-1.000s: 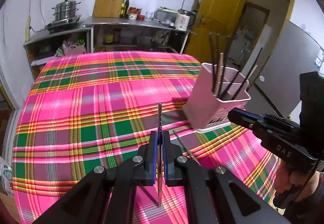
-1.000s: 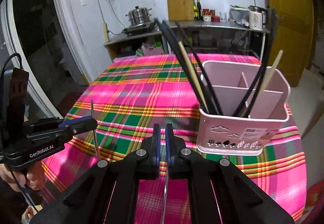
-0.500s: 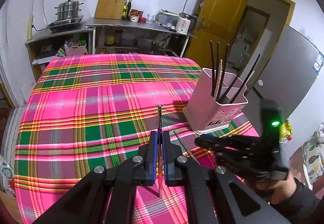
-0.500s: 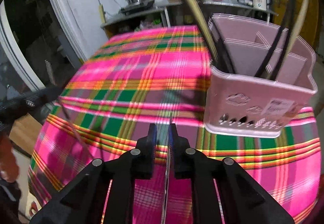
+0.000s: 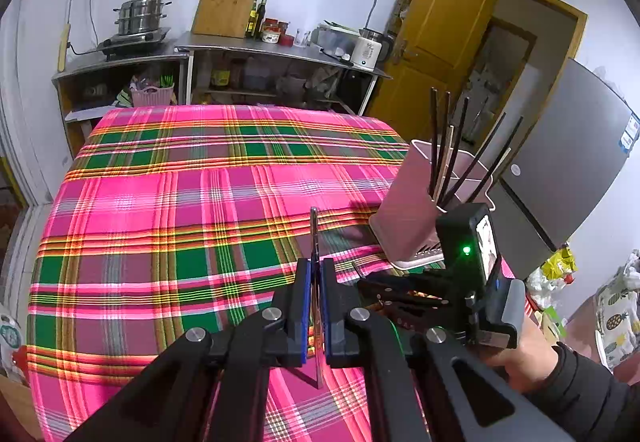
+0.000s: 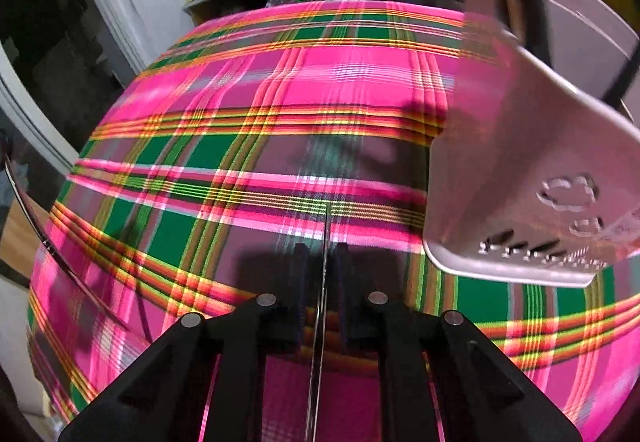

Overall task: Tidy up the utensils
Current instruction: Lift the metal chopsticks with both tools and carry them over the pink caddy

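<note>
Steel shows in both your grips: your left gripper (image 5: 315, 306) is clenched on a thin chopstick (image 5: 314, 242) whose long axis runs toward 12 o'clock over the plaid cloth (image 5: 168, 226). Your right gripper (image 6: 322, 282) has its jaws closing with a gap still showing each side of a second stick (image 6: 325, 242), also pointing to 12. Your holder (image 6: 532, 170) stands on the cloth at 2 o'clock from the right gripper, just beside it, so I judge the right hand nearer for the drop.
</note>
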`<control>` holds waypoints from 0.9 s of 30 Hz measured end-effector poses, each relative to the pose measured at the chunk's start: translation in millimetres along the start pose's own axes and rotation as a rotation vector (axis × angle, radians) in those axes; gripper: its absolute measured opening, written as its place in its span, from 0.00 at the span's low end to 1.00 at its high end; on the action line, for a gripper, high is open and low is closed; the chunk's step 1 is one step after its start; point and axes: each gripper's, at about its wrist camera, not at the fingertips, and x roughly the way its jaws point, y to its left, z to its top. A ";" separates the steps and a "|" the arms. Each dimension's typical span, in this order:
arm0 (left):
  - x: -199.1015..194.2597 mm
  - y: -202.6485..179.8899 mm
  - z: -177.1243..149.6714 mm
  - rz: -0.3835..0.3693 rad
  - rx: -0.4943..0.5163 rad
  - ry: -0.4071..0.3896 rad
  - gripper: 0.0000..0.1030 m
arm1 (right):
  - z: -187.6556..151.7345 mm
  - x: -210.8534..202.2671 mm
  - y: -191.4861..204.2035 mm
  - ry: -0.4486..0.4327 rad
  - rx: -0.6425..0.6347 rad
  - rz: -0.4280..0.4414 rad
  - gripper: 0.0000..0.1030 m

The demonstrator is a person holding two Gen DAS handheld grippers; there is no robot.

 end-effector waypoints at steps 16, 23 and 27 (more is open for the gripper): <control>-3.6 -6.7 3.0 -0.010 0.005 -0.006 0.04 | 3.1 -74.8 -6.0 -0.143 0.036 0.053 0.04; -19.9 -24.4 9.4 -0.020 0.040 -0.033 0.04 | -0.5 -129.8 -8.0 -0.246 0.047 0.064 0.05; -26.8 -35.1 14.7 -0.032 0.058 -0.043 0.04 | -4.0 -147.5 -12.3 -0.282 0.056 0.060 0.05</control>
